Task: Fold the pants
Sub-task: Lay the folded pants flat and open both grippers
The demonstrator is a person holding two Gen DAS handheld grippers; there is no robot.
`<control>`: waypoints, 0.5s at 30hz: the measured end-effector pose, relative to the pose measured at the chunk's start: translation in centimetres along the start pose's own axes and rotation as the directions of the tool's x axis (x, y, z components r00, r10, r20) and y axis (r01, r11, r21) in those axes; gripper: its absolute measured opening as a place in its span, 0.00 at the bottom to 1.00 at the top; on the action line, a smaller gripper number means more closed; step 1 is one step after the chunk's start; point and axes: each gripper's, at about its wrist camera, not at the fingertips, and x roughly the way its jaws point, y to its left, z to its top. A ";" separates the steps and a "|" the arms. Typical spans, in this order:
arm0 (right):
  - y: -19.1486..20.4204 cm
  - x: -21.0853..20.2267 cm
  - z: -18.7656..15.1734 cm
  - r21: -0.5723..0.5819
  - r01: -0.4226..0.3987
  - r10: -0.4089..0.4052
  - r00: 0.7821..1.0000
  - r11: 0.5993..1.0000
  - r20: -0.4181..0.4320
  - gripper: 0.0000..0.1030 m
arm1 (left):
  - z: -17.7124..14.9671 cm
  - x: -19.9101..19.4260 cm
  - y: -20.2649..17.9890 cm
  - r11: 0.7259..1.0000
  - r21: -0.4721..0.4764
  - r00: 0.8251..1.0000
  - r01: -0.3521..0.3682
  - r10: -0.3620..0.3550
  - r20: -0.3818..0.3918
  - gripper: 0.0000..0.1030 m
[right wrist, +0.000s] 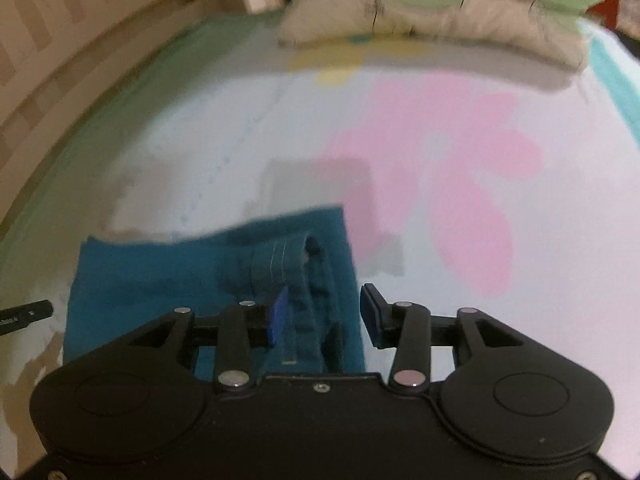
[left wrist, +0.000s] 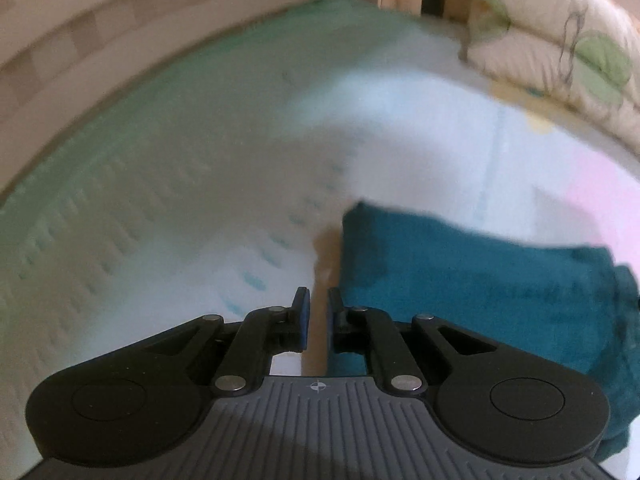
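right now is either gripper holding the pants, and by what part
Nothing is held. The left gripper is nearly closed on empty air beside the folded teal pants. The right gripper is open above the waistband.

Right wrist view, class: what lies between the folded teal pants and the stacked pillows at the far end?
Only bare bedsheet, pale with pink and yellow patches, lies between the pants and the pillows; the right wrist view shows it.

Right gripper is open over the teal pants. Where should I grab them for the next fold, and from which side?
Probably the bunched waistband, the thickest raised ridge on the pants. It already lies between the open fingers of the right gripper, so come straight down from above and close across it. The flat left panel offers no edge to pinch.
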 end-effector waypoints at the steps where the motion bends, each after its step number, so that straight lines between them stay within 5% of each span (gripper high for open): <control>1: 0.4 -0.7 -0.1 -0.012 -0.010 0.010 1.000 1.000 0.029 0.50 | -0.2 -0.2 0.2 1.000 0.004 1.000 0.004 -0.004 0.016 0.10; 8: 4.8 -2.5 -5.2 -0.111 -0.114 0.120 0.991 0.987 0.051 0.50 | -3.7 -1.6 -3.6 0.986 0.011 0.982 0.169 -0.167 -0.088 0.10; 15: 4.5 -0.5 -9.6 -0.145 -0.079 0.069 0.995 0.986 -0.073 0.45 | -8.9 -0.1 -5.7 0.985 0.021 0.963 0.173 -0.164 -0.215 0.10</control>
